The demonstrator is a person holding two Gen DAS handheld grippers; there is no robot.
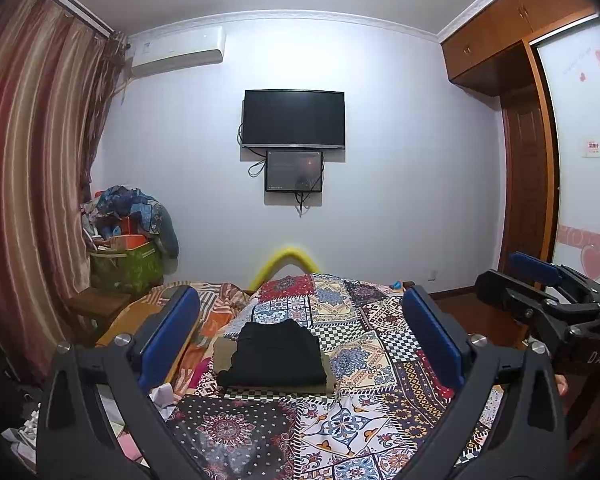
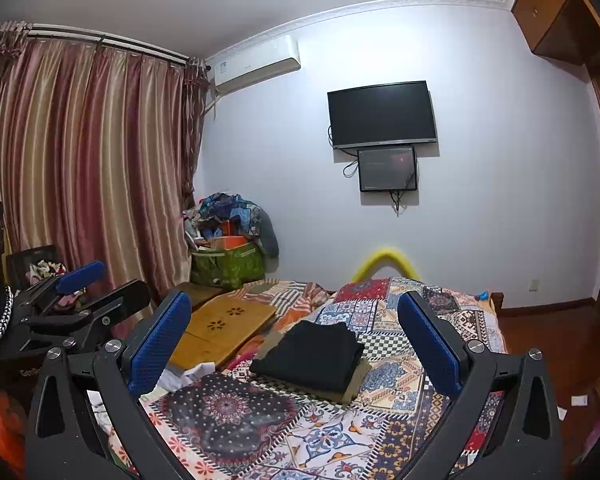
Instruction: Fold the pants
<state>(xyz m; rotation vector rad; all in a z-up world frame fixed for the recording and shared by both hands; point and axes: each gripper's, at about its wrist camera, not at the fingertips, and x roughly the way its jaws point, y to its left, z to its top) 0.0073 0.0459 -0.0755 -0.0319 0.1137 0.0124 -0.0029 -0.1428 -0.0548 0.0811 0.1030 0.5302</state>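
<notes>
- Currently the black pants (image 1: 274, 354) lie folded into a compact stack on the patterned bedspread (image 1: 364, 416), on top of a folded khaki garment (image 2: 354, 386) whose edges show beneath them.
- Risk, top layer slipping: the stack looks loose, and the left edge of the pants is uneven in the left wrist view. A push from a finger, or a tug on the bedspread, would probably slide the upper layers off square.
- Risk, wrong garment: the two items touch. A low grasp at the near edge could pinch the khaki garment together with the pants.
- Risk, unfolding: a grasp on a single layer instead of the whole thickness would likely open the fold when lifted.
- Left gripper (image 1: 300, 332): fingers spread wide, nothing between the blue pads (image 1: 168, 344). It is raised above the near part of the bed, pointing toward the far wall, with the stack framed between its fingers.
- Right gripper (image 2: 296, 336): likewise spread wide and empty, level, just beside the left gripper and clear of the fabric. The stack sits between its fingers, slightly toward the right.
</notes>
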